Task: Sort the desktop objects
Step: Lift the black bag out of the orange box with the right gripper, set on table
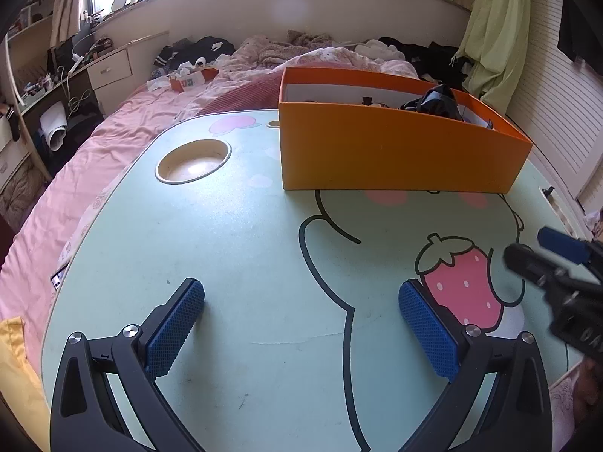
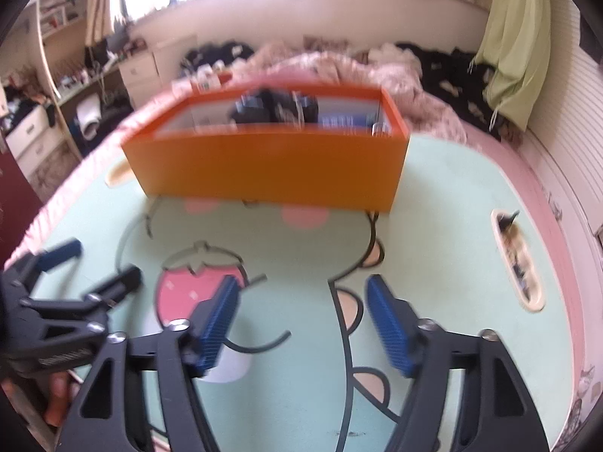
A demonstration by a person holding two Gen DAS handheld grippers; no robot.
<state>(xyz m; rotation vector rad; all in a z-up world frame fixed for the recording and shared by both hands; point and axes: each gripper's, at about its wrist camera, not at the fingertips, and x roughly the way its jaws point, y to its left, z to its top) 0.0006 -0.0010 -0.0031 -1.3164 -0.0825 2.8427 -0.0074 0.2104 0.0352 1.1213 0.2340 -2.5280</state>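
Note:
An orange box (image 1: 395, 158) stands at the far side of the pale green cartoon-print table (image 1: 245, 263). It holds several dark objects (image 1: 433, 101), partly hidden by its wall. The box also shows in the right wrist view (image 2: 271, 165), blurred, with dark and blue things inside. My left gripper (image 1: 301, 297) is open and empty, low over the near table. My right gripper (image 2: 301, 290) is open and empty over the strawberry print. The right gripper shows at the right edge of the left wrist view (image 1: 557, 260); the left gripper shows at the left of the right wrist view (image 2: 94, 263).
A round cup recess (image 1: 193, 161) is sunk in the table's far left. A long slot (image 2: 518, 260) with small items runs along the table's right side. The table sits on a pink bed (image 1: 113, 132) with heaped clothes behind. A white slatted wall (image 1: 557, 113) stands at the right.

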